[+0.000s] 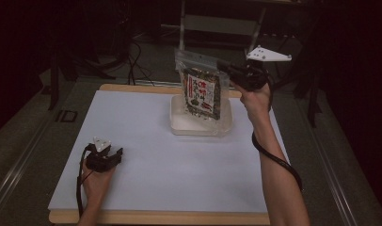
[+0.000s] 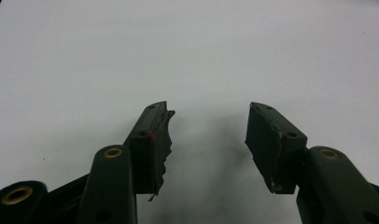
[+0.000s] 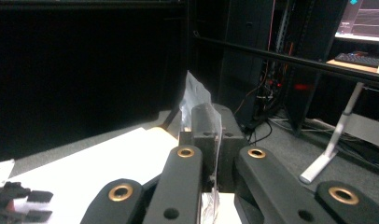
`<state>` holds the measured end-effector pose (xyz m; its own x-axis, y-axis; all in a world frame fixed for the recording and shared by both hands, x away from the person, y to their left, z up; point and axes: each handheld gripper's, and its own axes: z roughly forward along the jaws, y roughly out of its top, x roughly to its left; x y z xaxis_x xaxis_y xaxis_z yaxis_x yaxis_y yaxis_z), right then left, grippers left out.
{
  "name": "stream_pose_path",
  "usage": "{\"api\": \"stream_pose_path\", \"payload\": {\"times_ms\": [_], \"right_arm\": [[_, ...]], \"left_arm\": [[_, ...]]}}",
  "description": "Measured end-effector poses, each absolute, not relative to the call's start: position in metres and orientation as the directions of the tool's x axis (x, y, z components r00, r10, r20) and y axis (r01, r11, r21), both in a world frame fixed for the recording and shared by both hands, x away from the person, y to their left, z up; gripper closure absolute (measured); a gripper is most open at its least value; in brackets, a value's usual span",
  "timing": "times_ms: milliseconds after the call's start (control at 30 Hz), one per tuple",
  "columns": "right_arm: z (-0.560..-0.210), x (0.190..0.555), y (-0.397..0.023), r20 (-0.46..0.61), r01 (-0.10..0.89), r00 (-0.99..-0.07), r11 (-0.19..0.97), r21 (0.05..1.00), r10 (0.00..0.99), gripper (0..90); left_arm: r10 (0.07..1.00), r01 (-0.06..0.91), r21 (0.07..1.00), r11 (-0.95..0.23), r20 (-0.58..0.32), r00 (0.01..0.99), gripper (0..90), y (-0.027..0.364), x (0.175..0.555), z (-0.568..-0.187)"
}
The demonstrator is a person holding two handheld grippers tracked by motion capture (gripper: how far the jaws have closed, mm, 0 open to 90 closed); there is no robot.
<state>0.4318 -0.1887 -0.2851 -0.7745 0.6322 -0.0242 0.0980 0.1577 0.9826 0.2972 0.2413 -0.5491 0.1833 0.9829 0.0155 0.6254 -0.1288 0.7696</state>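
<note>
A clear plastic snack bag [image 1: 202, 92] with a green, red and white label hangs in the air over a shallow clear tray [image 1: 179, 123] at the back of the white board. My right gripper [image 1: 225, 68] is shut on the bag's top right edge and holds it up. In the right gripper view the jaws are closed on the bag's crinkled clear top edge [image 3: 193, 100]. My left gripper [image 1: 115, 156] rests low at the board's front left, open and holding nothing. In the left gripper view its fingertips [image 2: 155, 135] stand wide apart over bare white board.
The white board [image 1: 147, 160] lies on a wooden table [image 1: 156, 218]. A white metal frame leg [image 1: 182, 23] and cables sit on the dark floor behind the table. Dark racks [image 3: 253, 56] and a desk with a keyboard [image 3: 362, 58] stand farther off.
</note>
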Motion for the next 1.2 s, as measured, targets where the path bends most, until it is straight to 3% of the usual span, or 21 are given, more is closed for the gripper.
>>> {"api": "stream_pose_path", "payload": {"times_ms": [633, 1200], "right_arm": [[-0.298, 0.453, -0.165, 0.004, 0.119, -0.757, 0.131, 0.984, 0.654, 89.8], [-0.329, 0.469, -0.154, 0.058, 0.146, -0.776, 0.09, 0.985, 0.628, 89.8]], "left_arm": [[0.982, 0.623, 0.771, -0.129, 0.014, 0.187, 49.2, 0.242, 0.297, -0.549], [0.984, 0.62, 0.777, -0.112, -0.002, 0.18, 49.0, 0.243, 0.296, -0.549]]}}
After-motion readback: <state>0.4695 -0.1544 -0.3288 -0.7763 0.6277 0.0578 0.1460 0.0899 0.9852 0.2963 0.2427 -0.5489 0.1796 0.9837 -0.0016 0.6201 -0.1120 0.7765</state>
